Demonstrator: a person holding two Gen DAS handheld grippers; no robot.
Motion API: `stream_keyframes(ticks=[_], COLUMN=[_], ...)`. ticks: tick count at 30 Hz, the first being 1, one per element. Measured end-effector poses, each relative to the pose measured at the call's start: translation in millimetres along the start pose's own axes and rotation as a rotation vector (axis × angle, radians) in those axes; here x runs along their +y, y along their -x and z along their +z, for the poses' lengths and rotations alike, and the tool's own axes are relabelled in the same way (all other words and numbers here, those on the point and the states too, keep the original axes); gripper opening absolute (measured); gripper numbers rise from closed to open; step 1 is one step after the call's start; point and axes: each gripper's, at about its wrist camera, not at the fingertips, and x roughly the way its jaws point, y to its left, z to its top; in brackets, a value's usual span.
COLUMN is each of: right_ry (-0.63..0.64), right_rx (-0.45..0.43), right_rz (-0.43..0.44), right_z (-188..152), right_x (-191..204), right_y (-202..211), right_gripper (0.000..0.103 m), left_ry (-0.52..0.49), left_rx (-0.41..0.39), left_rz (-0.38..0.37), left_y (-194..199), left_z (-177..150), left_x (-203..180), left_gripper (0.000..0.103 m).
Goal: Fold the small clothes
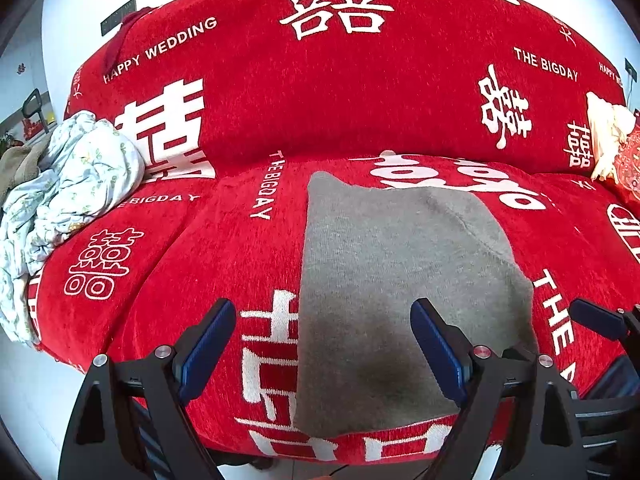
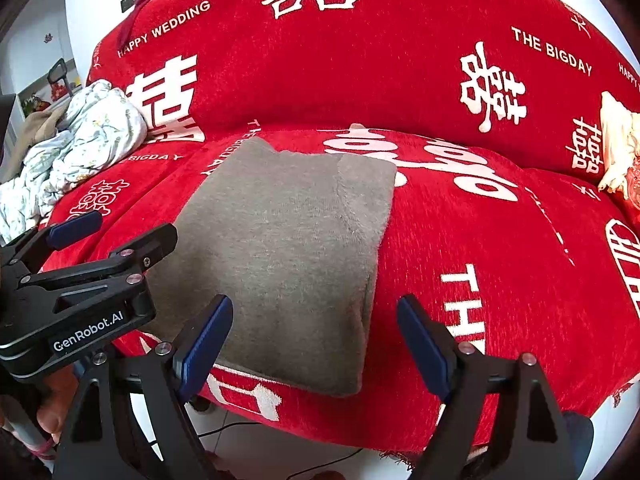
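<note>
Grey knit garment [image 2: 288, 248] folded into a thick rectangle, seemingly fleecy inside, both claws [image 1: 324, 340] [image 2: 314, 336] spread, empty

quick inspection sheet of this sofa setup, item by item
surface: red sofa cover with white lettering, over seat and backrest
job's things: grey garment lies folded flat on the seat, touched by neither gripper
clutter: crumpled pale floral cloth at the seat's left end; cream tasselled cushion at the right end
grippers: left gripper open, empty; right gripper open, empty
cables: thin dark cable on the floor below the seat
surroundings: white wall behind; pale floor tiles
</note>
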Motion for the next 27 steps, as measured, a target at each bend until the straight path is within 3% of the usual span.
stream_keyframes(ticks=[27], right_ry=[0.01], right_rx=[0.001], right_rz=[-0.003], right_z=[0.5], right_x=[3.6], right_y=[4.1], right_gripper=[0.087], left_ry=[-0.008], left_rx=[0.0], left_rz=[0.011], left_y=[2.2], left_z=[-0.1], left_x=[2.0], left_gripper=[0.09])
